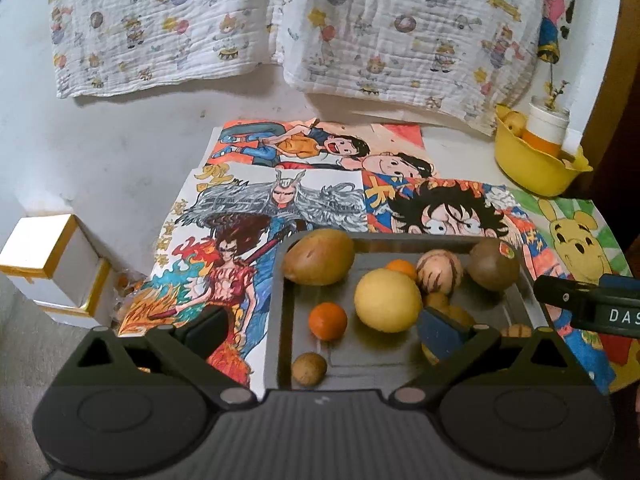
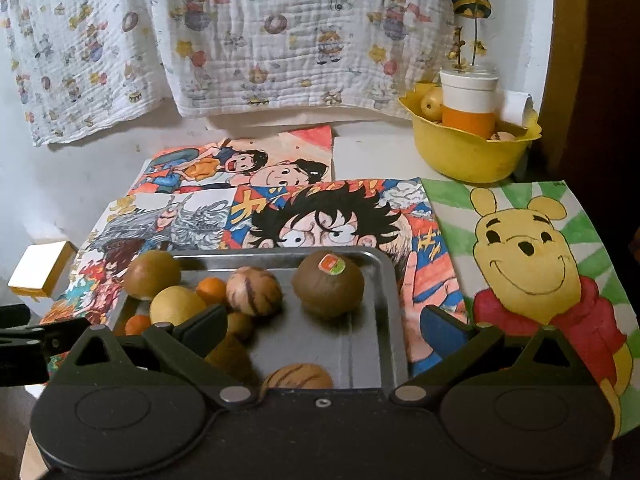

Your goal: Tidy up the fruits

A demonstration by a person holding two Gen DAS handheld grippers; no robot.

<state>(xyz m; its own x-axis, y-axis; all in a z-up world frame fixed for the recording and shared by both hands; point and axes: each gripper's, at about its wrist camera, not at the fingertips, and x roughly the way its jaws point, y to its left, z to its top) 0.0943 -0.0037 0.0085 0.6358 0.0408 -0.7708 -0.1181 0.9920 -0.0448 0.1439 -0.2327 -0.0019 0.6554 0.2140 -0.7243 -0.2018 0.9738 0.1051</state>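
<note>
A grey metal tray (image 1: 280,320) (image 2: 384,320) holds several fruits: a yellow lemon (image 1: 387,300) (image 2: 176,305), a small orange (image 1: 328,321), a stickered kiwi (image 1: 493,264) (image 2: 328,283), a brown fruit (image 1: 319,257) (image 2: 151,274), a striped fruit (image 1: 439,271) (image 2: 253,290) and a small brown fruit (image 1: 309,368). My left gripper (image 1: 326,330) is open and empty over the tray's near left. My right gripper (image 2: 324,328) is open and empty over the tray's near right, with another striped fruit (image 2: 297,376) below it.
A yellow bowl (image 1: 532,164) (image 2: 468,152) at the back right holds a white and orange cup (image 2: 469,100) and some fruit. Colourful drawings (image 2: 528,256) cover the table. White boxes (image 1: 52,264) stand at the left. A patterned cloth (image 1: 280,20) hangs behind.
</note>
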